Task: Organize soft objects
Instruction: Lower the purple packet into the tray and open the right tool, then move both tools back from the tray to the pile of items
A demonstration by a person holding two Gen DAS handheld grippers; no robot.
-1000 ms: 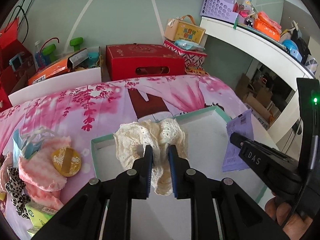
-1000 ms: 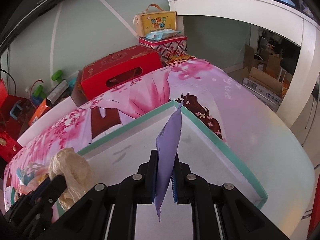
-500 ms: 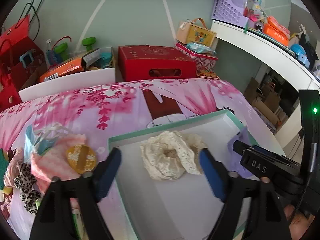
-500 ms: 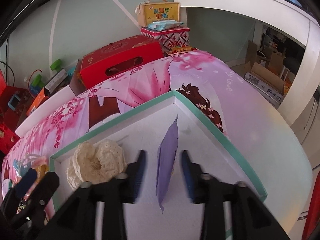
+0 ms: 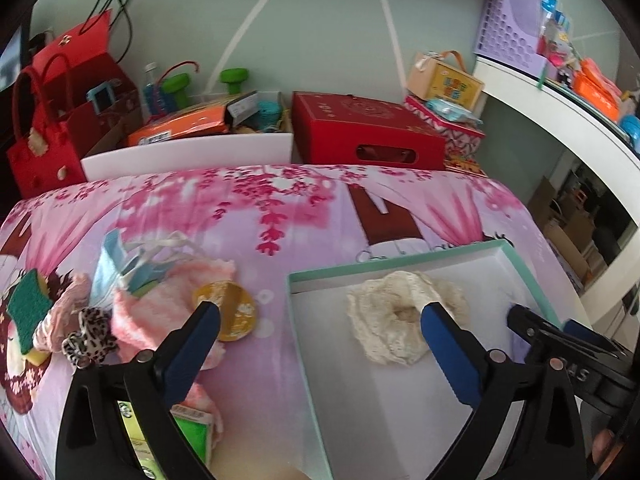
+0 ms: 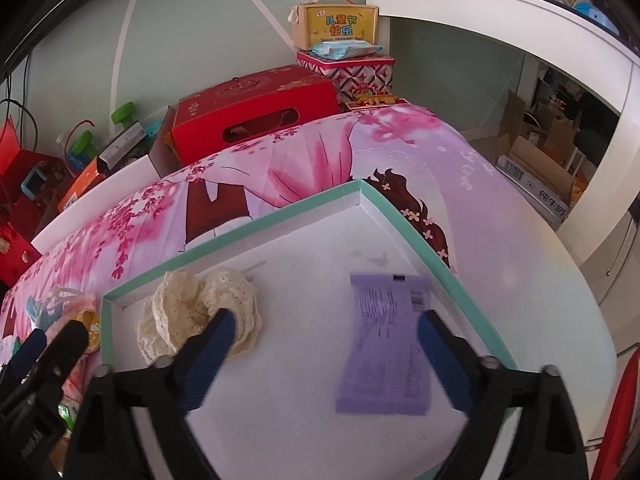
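A cream lace scrunchie [image 5: 384,320] [image 6: 200,312] lies loose in the far left part of the white tray with a teal rim [image 5: 400,264] [image 6: 280,214]. A purple packet [image 6: 386,344] lies flat in the tray's right part. My left gripper [image 5: 320,314] hangs over the tray's left rim with its jaws opening. Its right finger covers part of the scrunchie, and its pads touch nothing. My right gripper [image 6: 325,320] hovers over the tray with its jaws opening. The packet lies below, close to the right finger, and is not pressed.
On the pink flowered cover left of the tray lies a heap: pink fluffy cloth [image 5: 160,304], a gold round tin [image 5: 234,314], a leopard scrunchie [image 5: 90,340] and a green sponge [image 5: 28,312]. A red box [image 5: 360,136] stands behind. A white desk [image 6: 500,20] curves at the right.
Both grippers went from shut to wide open. The scrunchie dropped from the left one into the tray, and the purple packet fell flat. The left gripper shifted left.
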